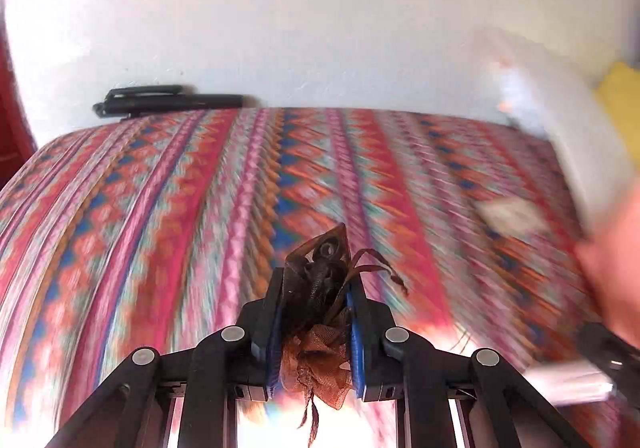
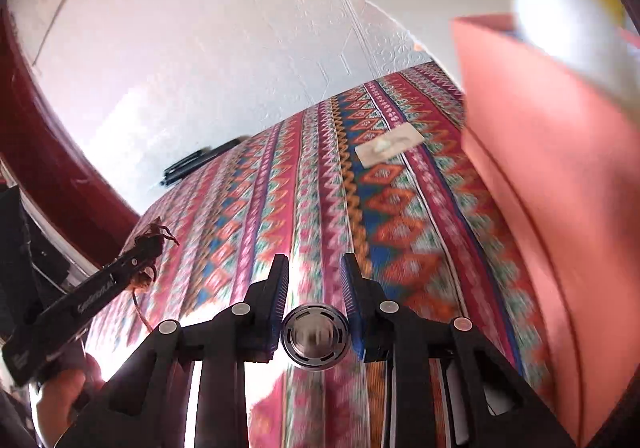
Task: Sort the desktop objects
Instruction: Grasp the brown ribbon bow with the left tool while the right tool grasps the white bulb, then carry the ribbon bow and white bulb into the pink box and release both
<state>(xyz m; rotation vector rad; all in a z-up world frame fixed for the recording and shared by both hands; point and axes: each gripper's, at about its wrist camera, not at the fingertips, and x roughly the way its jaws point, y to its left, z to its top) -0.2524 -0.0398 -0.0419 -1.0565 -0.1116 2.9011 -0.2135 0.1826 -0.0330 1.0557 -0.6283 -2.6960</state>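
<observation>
- While both views are smeared with motion blur, the left gripper (image 1: 314,288) is clearly clamped on a brown hair clip (image 1: 320,272) with a mesh bow, held up over the patterned tablecloth (image 1: 160,207).
- That clip looks light; the hard clip body is stiff, but the netting and ribbon tails are floppy, so I'd pinch the hard part like it is now, not the frills.
- The right gripper (image 2: 314,280) has a shiny round-ended cylinder (image 2: 313,342) sitting between its jaws near the base; tips stand apart and I can't tell if it's really squeezed. Smooth metal, probably slippery.
- Black pens (image 1: 168,101) lie at the far edge, a small flat packet (image 2: 388,147) sits on the cloth, and an orange box (image 2: 540,167) stands to the right.
</observation>
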